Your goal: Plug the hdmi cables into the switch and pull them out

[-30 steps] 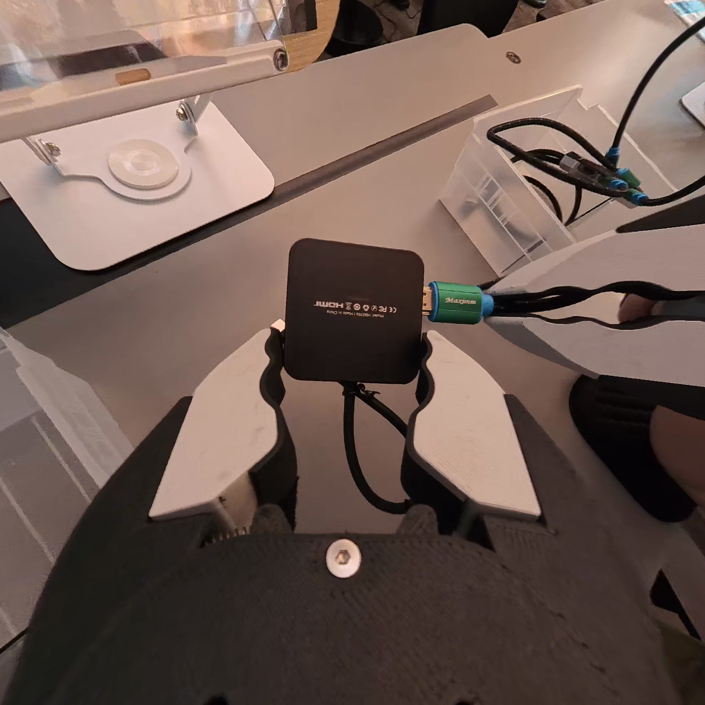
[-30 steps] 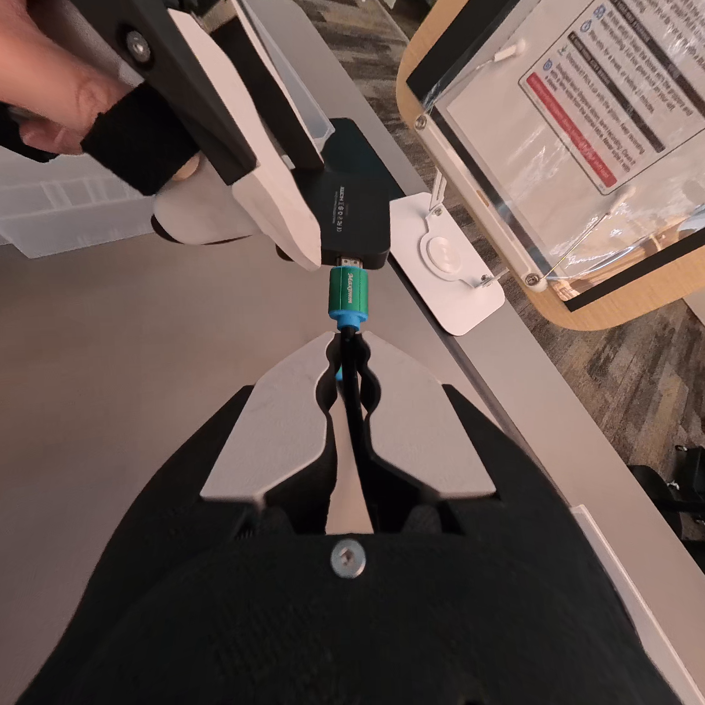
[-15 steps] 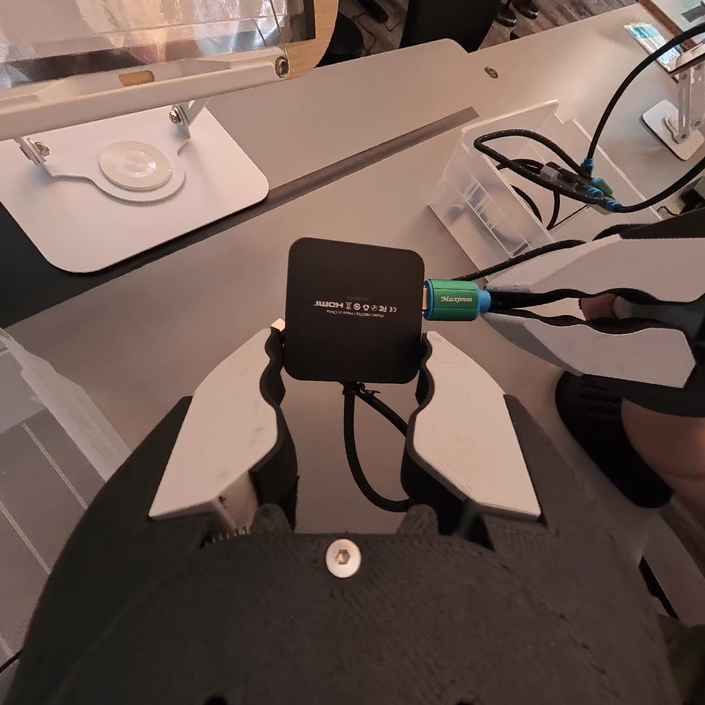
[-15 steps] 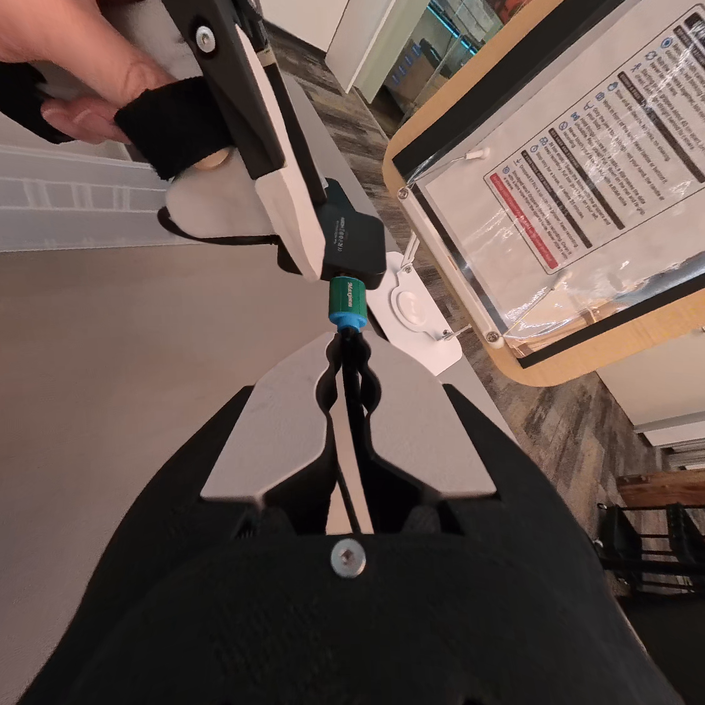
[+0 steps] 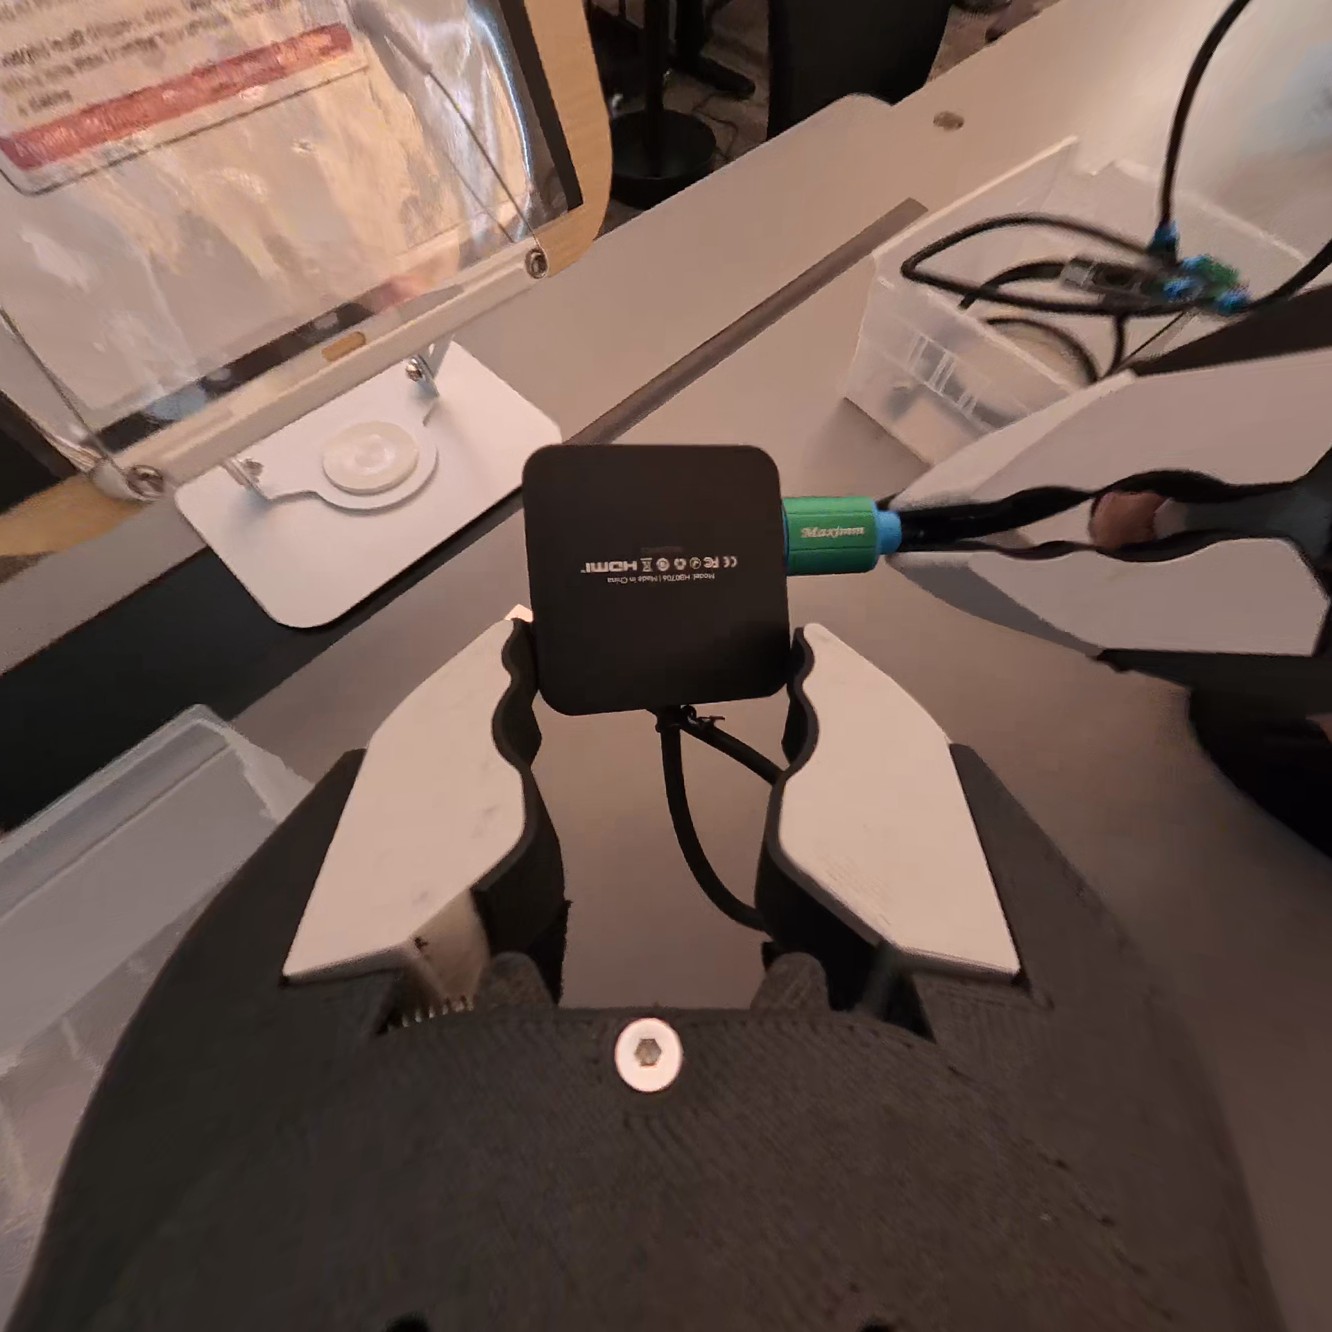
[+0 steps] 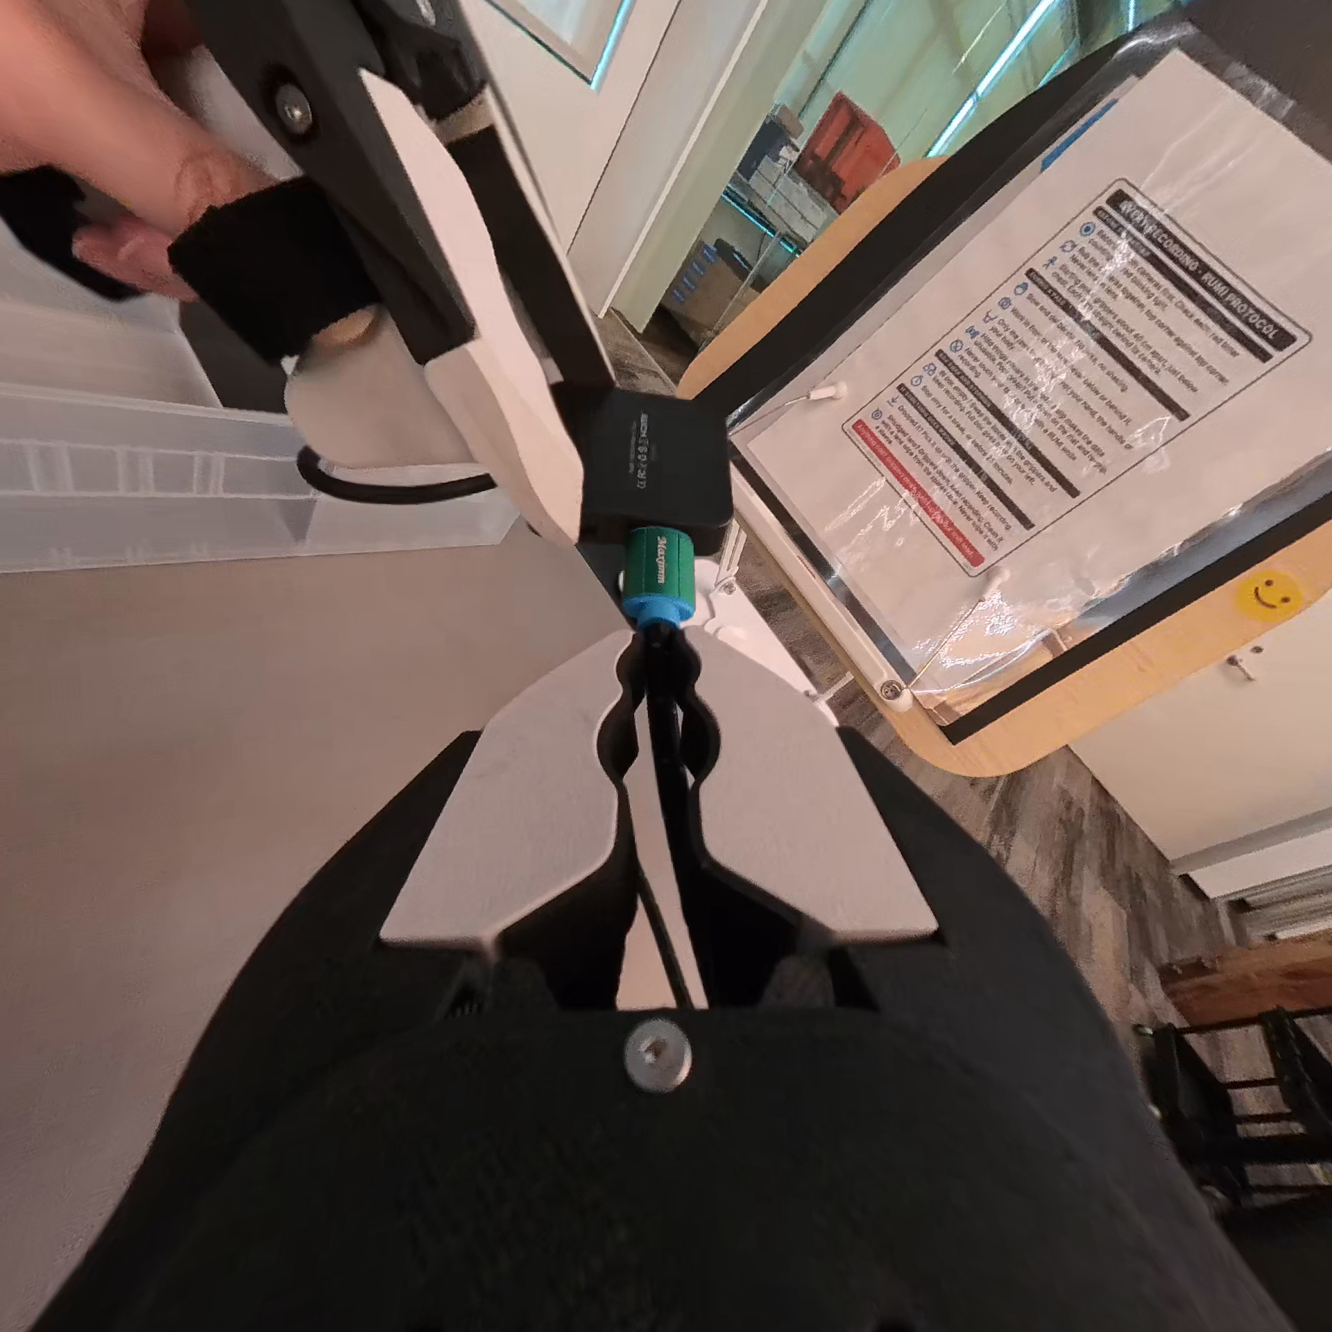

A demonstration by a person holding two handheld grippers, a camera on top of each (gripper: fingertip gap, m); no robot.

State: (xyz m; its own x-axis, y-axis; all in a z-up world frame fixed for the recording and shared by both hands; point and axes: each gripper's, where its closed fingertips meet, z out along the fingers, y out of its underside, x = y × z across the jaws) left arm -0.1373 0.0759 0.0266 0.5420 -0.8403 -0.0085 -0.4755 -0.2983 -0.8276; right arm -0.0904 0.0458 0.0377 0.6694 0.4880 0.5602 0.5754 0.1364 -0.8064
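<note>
between two claws, one switch, one plug

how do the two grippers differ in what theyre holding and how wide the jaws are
The left gripper is clamped on the black switch, jaws spread wide across its body. The right gripper is pinched almost shut on the thin black cable just behind the green plug. Both have white fingers on black bodies.

A matte black switch with small white print sits between white claw fingers edged in black. The plug in its side is green with a blue collar, on a black cable. The worktop is pale grey. A yellow smiley sticker marks a light wood board.
</note>
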